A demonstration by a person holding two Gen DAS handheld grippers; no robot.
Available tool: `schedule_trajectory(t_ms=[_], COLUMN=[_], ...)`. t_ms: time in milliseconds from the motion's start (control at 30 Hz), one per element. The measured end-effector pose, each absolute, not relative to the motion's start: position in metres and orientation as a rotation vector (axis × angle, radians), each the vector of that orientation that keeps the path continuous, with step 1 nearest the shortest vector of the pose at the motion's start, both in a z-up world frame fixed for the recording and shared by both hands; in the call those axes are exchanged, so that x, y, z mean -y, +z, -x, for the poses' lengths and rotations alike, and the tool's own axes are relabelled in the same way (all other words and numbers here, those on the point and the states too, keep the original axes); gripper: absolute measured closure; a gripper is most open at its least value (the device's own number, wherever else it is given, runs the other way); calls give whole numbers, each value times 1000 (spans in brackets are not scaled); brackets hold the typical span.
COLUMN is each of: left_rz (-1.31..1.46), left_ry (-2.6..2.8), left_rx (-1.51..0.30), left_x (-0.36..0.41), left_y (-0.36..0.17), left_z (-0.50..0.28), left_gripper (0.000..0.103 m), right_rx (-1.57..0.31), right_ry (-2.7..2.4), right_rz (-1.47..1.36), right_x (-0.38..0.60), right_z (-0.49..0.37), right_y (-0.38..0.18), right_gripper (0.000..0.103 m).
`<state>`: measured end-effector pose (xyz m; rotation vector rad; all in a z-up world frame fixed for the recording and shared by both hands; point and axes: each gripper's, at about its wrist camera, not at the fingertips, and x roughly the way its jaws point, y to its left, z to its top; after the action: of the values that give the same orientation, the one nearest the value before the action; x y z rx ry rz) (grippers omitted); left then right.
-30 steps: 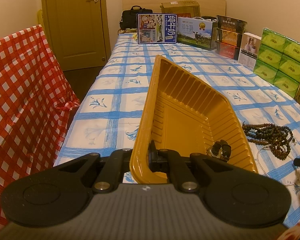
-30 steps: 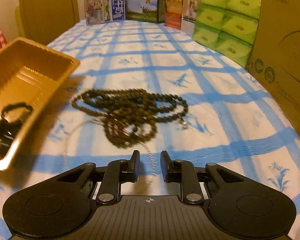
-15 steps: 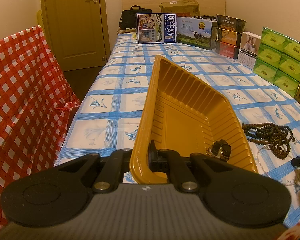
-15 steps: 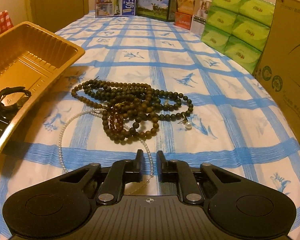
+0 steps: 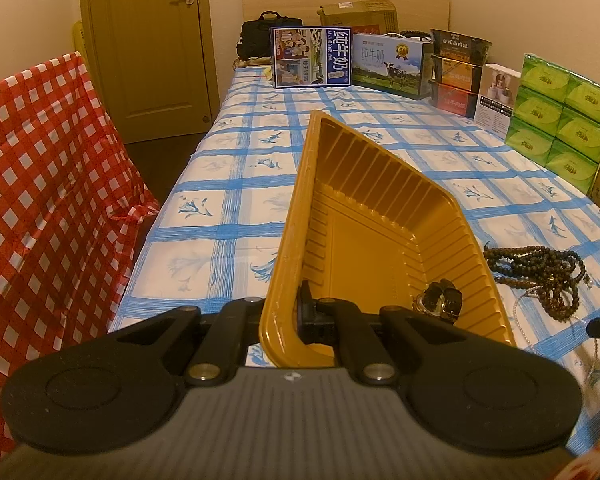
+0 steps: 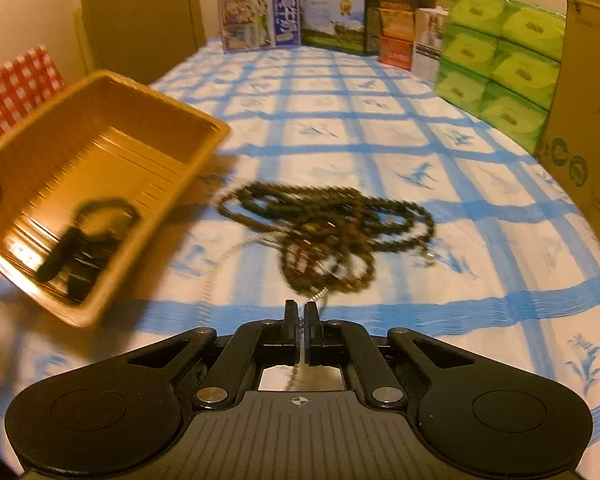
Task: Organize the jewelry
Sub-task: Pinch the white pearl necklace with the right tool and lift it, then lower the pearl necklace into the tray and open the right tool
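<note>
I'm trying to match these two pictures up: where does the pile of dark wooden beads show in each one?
Left wrist view: the dark beads lie at the right edge, on the checked cloth, just right of the yellow tray.
Right wrist view: the beads lie in the middle, blurred, right of the tray.
Shared landmark: the yellow tray.

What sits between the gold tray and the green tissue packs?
In the right wrist view: dark bead strands piled on the tablecloth, between tray and packs.
</note>
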<state>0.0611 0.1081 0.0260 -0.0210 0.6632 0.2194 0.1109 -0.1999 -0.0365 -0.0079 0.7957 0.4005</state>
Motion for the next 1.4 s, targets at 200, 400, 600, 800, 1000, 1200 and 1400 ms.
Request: schedule_trajectory(t_ms=[200, 400, 600, 800, 1000, 1200, 1400], left_rz=[21, 21, 22, 20, 23, 26, 29], left_ry=[220, 220, 220, 220, 220, 219, 217], left_rx=[-663, -663, -663, -663, -662, -662, -661], left_x=[-108, -108, -108, -108, -109, -108, -108], left_y=[27, 27, 26, 27, 27, 27, 27], left_z=[-61, -61, -61, -61, -61, -61, -63], left_gripper=[98, 98, 98, 98, 98, 98, 98], right_rx=[-716, -634, -563, -496, -448, -386, -326], right_ry=[445, 467, 494, 520, 561, 639, 745], right_rz=[-12, -29, -37, -37, -46, -68, -118], right_x=[192, 191, 191, 187, 177, 156, 131], right_z=[-105, -105, -104, -104, -106, -104, -104], right_y=[-6, 27, 56, 80, 99, 123, 146], right_gripper=[101, 101, 101, 101, 101, 101, 101])
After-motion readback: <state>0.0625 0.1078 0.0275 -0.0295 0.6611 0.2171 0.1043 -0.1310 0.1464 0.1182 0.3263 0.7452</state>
